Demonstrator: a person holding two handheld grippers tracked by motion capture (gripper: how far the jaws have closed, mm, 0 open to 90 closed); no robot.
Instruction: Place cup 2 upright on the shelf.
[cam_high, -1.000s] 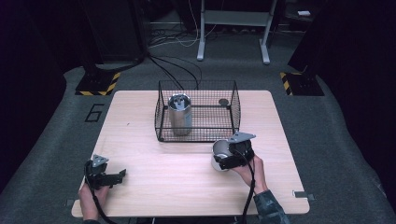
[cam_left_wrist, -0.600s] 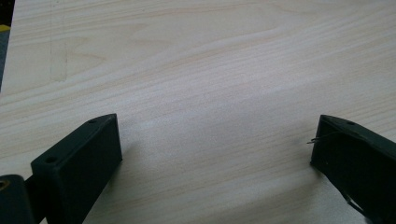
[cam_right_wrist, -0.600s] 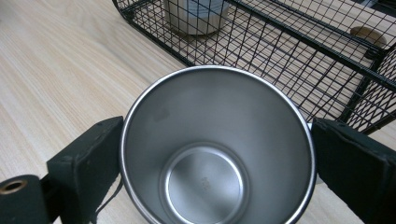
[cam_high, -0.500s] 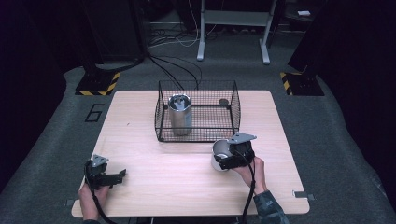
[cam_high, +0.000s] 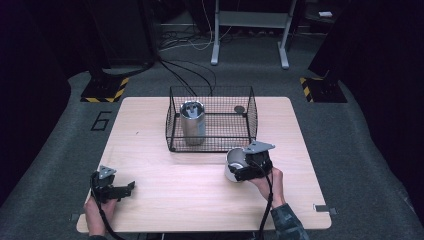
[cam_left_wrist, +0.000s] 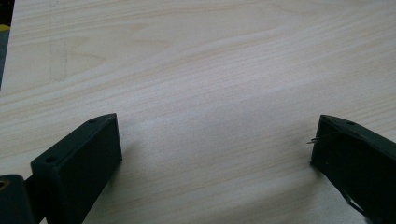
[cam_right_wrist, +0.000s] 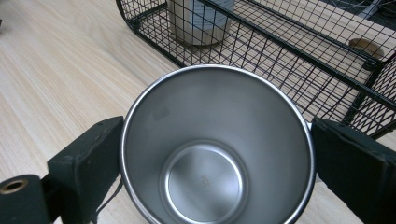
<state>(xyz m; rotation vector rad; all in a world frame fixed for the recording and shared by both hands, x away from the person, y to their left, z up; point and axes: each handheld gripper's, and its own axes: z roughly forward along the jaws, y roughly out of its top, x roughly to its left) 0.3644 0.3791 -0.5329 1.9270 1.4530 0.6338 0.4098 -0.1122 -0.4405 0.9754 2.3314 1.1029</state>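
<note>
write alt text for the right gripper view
An empty steel cup sits clamped between the right tool's two black jaws, seen from above its mouth. Behind it on the wooden table stands a black wire basket holding a metal tumbler.

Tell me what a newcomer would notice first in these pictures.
Probably the shiny steel cup, clamped between the jaws of the right gripper just in front of the black wire basket at mid-table. A taller steel tumbler stands upright inside the basket, while the left gripper rests open at the table's near left corner.

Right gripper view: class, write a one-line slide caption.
Right gripper clasps an empty steel cup beside a black wire basket.
</note>
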